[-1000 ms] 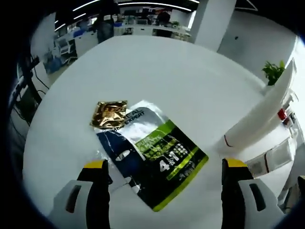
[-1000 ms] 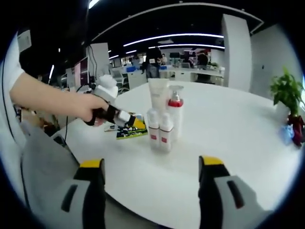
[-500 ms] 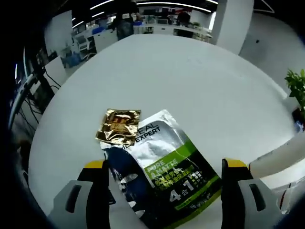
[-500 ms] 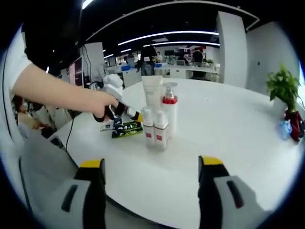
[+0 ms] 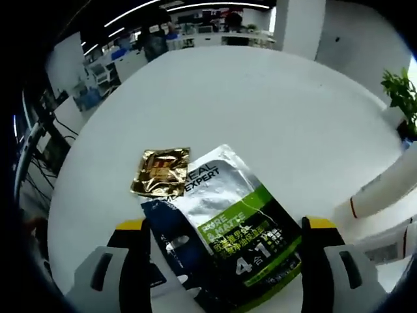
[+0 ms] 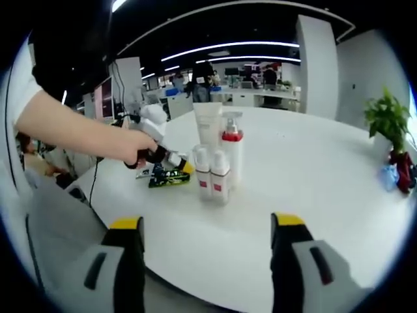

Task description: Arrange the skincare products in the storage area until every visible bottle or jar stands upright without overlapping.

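Left tool (image 5: 218,228) is spread wide over the green-and-silver sachet (image 5: 228,225), which lies flat on the table (image 5: 260,104) between its jaws, a small gold sachet (image 5: 160,171) just beyond. My right tool (image 6: 207,225), also spread and pinching nothing, faces the cluster ahead: white tube (image 6: 208,127), red-collared pump bottle (image 6: 232,153), two small bottles (image 6: 212,177), all upright. I judge the bottles done; only the sachets remain.

4 products stand upright, clustered and touching on the white table: a white tube (image 6: 210,130), a red-collared pump bottle (image 6: 232,149), and 2 small white bottles (image 6: 211,177) in front.
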Tool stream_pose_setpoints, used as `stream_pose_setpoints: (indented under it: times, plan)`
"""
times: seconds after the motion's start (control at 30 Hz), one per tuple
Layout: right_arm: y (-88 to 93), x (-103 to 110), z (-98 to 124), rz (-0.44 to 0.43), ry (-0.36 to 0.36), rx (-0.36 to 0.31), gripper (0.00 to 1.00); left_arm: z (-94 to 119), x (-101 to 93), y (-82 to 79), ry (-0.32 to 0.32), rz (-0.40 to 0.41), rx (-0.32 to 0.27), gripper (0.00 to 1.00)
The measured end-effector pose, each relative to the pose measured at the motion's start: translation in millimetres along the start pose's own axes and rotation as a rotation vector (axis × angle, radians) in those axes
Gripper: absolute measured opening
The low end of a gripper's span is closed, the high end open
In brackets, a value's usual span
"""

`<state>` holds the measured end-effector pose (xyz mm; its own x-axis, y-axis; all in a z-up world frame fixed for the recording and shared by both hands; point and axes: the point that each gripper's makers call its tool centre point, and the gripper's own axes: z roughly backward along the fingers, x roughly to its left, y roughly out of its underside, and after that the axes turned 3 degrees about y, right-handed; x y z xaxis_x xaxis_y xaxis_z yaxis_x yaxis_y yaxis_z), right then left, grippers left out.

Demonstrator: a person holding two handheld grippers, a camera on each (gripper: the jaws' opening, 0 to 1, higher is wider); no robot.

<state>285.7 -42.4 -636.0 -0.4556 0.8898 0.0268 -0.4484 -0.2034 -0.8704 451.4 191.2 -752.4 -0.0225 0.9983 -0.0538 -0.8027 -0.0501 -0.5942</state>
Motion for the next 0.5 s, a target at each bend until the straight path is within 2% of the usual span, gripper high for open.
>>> stream_pose_setpoints:
  times: [0.13, 0.27, 0.37, 0.4, 0.5]
  plan:
    - [-0.4, 1, 0, 0.001, -0.005, -0.003, 0.80, 5, 0.1, 4.4, 0.061, -0.091, 0.012, 0.95]
    - [-0.8, 2, 0, 0.003, -0.010, -0.005, 0.80, 16, 4.7, 4.6, 0.062, -0.120, -0.006, 0.93]
    - [-0.9, 2, 0, 0.004, -0.012, -0.006, 0.79, 16, 5.1, 13.9, 0.076, -0.068, 0.022, 0.94]
    - [-1.2, 3, 0, 0.004, -0.013, -0.007, 0.79, 16, 3.3, 19.7, 0.087, -0.013, 0.044, 0.94]
    - [-1.3, 3, 0, 0.002, -0.014, -0.008, 0.79, 17, -2.2, 13.8, 0.100, -0.027, 0.031, 0.96]
